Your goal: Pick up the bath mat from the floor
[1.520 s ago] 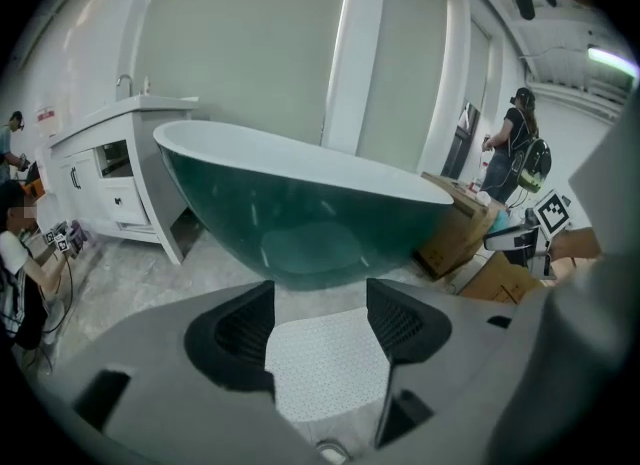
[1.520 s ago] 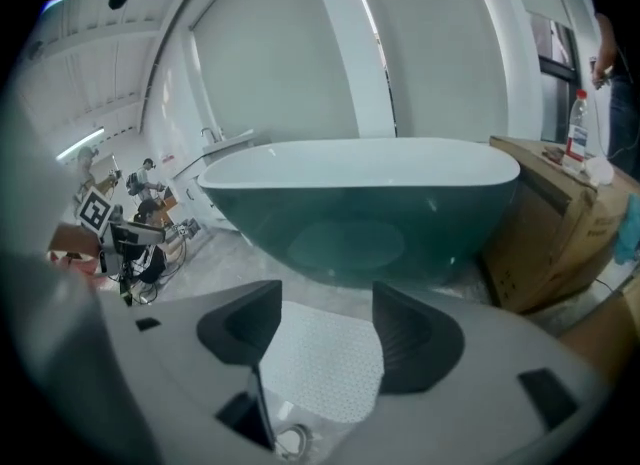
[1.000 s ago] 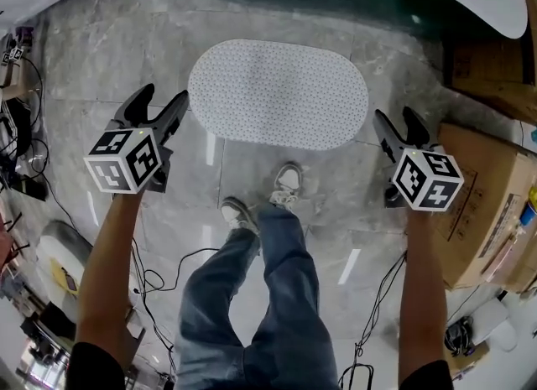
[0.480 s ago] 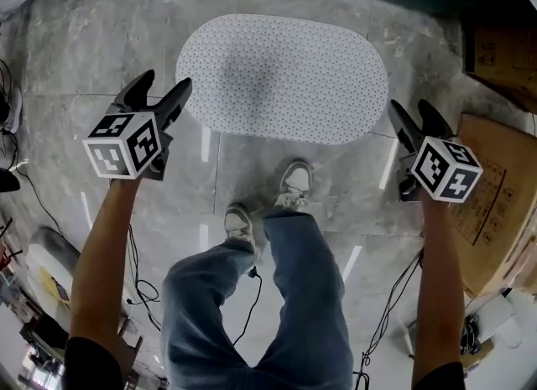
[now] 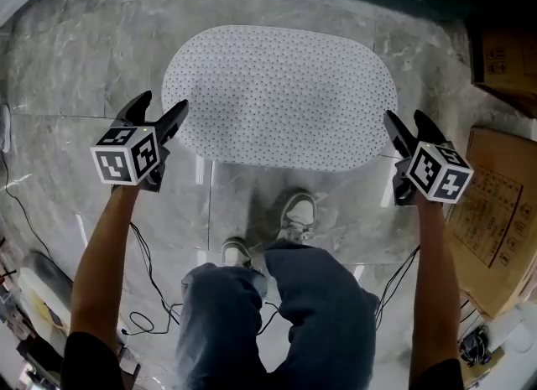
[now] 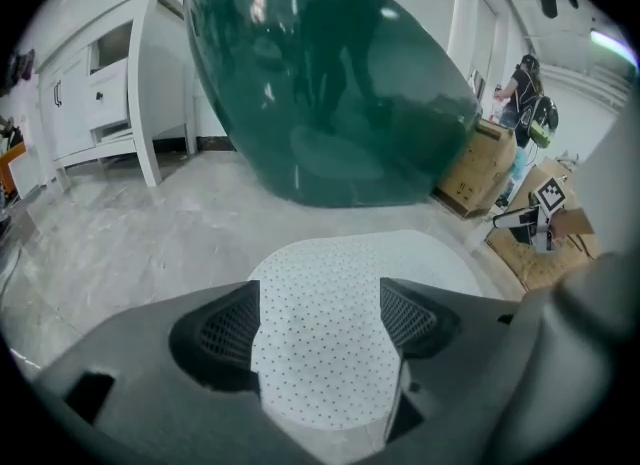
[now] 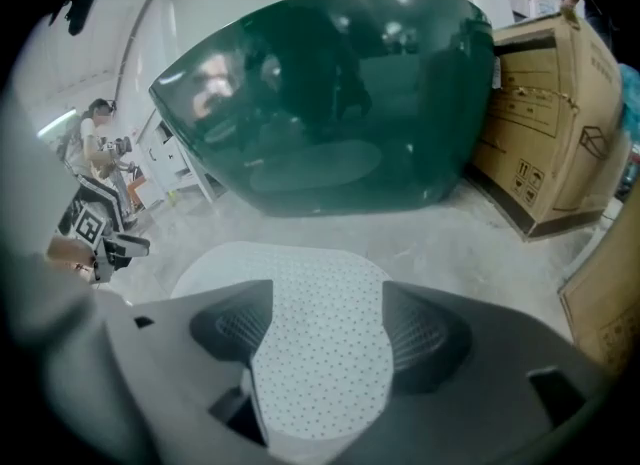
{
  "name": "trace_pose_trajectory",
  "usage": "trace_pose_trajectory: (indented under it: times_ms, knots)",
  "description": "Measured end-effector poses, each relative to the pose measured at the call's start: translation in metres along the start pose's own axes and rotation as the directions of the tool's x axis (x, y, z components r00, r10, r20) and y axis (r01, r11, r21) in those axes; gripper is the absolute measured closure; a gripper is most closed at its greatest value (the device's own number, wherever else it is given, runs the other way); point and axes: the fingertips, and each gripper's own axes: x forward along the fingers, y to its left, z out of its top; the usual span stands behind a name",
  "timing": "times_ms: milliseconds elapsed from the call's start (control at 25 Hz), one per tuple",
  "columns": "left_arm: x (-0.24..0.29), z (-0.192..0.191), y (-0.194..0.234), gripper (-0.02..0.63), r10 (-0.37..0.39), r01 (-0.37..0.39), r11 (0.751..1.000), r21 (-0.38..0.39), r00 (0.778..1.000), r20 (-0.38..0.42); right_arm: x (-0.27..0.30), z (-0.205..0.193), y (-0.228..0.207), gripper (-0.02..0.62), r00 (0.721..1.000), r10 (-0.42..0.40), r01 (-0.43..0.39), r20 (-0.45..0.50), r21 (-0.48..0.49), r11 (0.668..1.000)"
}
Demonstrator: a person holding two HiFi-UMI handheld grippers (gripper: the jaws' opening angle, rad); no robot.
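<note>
We find the left gripper [image 6: 320, 325] with its jaws spread wide and opening, its ribbed pads [image 6: 225, 331] pressing on nothing. Only the mat [image 6: 330, 373] shows in the gap, lying beyond them. The right gripper [image 7: 320, 331] is the same: its jaws are apart and opening, its pads [image 7: 425, 338] are bare, and the dotted mat fills the space between them without being pinched. From the head view, the left gripper's tips sit at the mat's left end and the right gripper's tips at its right end. We cannot tell whether either one touches it. The mat is a white oval covered in small dark dots, and it lies flat on the grey marble floor [image 5: 84, 61], just ahead of our shoes [image 5: 298, 212]. Each gripper carries a cube [image 5: 126, 155] of black-and-white square markers, and bare forearms run back from them. As for writing, the cardboard box [image 5: 495, 221] on the right carries printed lines and symbols, but they are too small to read. Beyond the mat stands a dark green tub [image 6: 330, 83], with a white cabinet [image 6: 100, 93] to its left. Black cables [image 5: 143, 321] trail over the floor near our left leg. A person [image 6: 527, 83] stands far off among more boxes.
</note>
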Motion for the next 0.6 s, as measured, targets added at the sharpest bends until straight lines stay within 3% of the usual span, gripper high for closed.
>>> trace_pose_trajectory:
  times_ms: [240,600]
  knots:
    - [0.044,-0.038,0.030,0.213,0.003,-0.003,1.000,-0.014,0.999,-0.033,0.042,-0.034,-0.020,0.235,1.000,-0.019,0.019,-0.009,-0.012,1.000]
    - [0.088,-0.061,0.074,0.195,0.033,-0.034,0.999,-0.039,0.999,-0.039,0.089,-0.073,-0.043,0.213,0.998,-0.056,0.056,-0.042,0.000,0.998]
